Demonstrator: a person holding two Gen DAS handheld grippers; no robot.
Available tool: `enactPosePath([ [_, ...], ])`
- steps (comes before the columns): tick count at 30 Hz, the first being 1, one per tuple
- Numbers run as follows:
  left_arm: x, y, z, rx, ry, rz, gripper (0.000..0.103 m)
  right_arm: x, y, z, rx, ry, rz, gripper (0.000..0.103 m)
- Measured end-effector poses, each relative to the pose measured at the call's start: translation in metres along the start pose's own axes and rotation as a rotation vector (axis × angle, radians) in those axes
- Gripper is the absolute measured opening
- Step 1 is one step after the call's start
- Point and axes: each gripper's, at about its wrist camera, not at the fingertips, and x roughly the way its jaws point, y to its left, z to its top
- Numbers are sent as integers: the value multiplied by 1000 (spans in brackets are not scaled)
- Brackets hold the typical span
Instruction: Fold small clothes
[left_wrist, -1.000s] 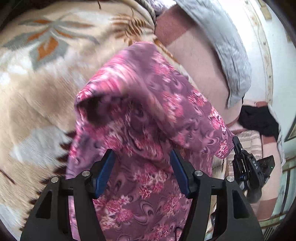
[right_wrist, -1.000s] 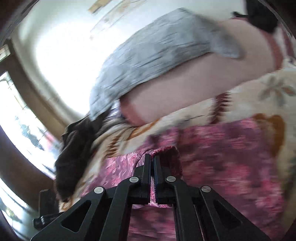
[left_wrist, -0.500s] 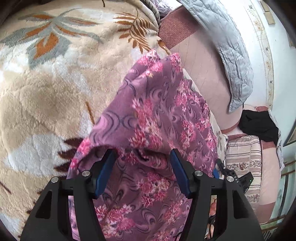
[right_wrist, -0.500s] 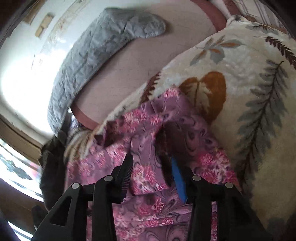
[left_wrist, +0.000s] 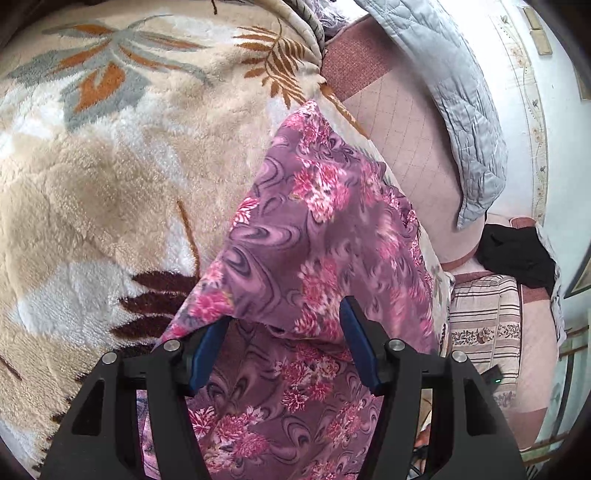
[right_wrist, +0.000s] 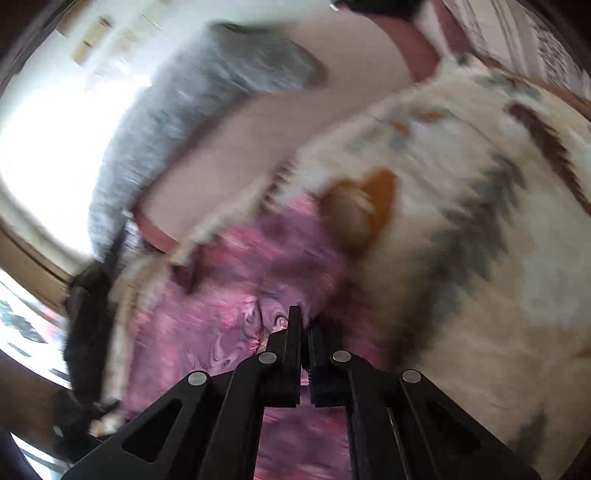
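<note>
A purple garment with pink flowers (left_wrist: 314, 236) lies on a plush cream blanket (left_wrist: 92, 177), one layer folded over another. My left gripper (left_wrist: 284, 332) is open, its blue pads on either side of the folded edge, holding nothing. In the blurred right wrist view the same garment (right_wrist: 229, 314) lies below my right gripper (right_wrist: 304, 325), whose jaws are closed together on a fold of the cloth.
A grey quilt (left_wrist: 461, 110) drapes over a pink sofa back (left_wrist: 406, 122). A black cloth (left_wrist: 517, 254) and a striped cushion (left_wrist: 484, 317) lie at the right. The leaf-patterned blanket (right_wrist: 480, 221) fills the right of the right wrist view.
The raised cloth has dropped and now lies folded flat. My right gripper opened half a second ago and has shut again on the garment; its view is now blurred by motion.
</note>
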Motion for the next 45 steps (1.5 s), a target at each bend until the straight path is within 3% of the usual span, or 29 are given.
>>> enactPosePath([
  [2,0,0,-1,3,-5,9,54,-1,0,-3,-2,19,-74,4],
  [4,1,-2,-2,28,-12,52,42,-19,14,-1,-36,-81,-157,9],
  [6,2,-6,-3,56,-21,97,37,-37,46,5,-122,-182,-77,9],
  [7,3,-8,-4,71,-26,114,34,-38,71,9,-182,-192,-7,9],
  [9,4,-13,-7,104,-38,154,32,-15,121,16,-290,-98,117,19],
  [10,4,-14,-8,114,-44,165,32,-4,141,15,-327,-56,154,29],
  [13,5,-17,-10,135,-50,181,32,51,214,11,-437,80,249,33],
  [16,5,-16,-8,132,-47,174,32,105,272,7,-478,159,269,34],
  [20,6,-14,-6,130,-41,164,32,163,320,-1,-557,239,216,35],
  [25,5,-14,-6,128,-40,163,32,198,339,-31,-723,380,205,36],
  [27,5,-14,-6,125,-38,159,32,198,353,-50,-872,369,179,27],
  [28,5,-13,-5,122,-37,156,32,195,361,-57,-940,359,179,3],
  [30,5,-13,-4,122,-36,154,32,182,375,-60,-982,273,205,4],
  [32,5,-12,-5,127,-39,159,32,181,376,-54,-907,245,242,4],
  [35,5,-13,-5,131,-40,162,32,204,373,-65,-931,299,115,4],
  [38,4,-14,-6,132,-42,166,32,181,360,-61,-869,254,175,8],
  [42,-1,-21,-17,131,-44,174,32,130,309,-39,-656,220,281,14],
  [44,-4,-31,-27,147,-36,146,32,120,281,-35,-597,240,267,18],
  [45,-6,-39,-34,173,-32,121,32,117,259,-36,-579,257,221,18],
])
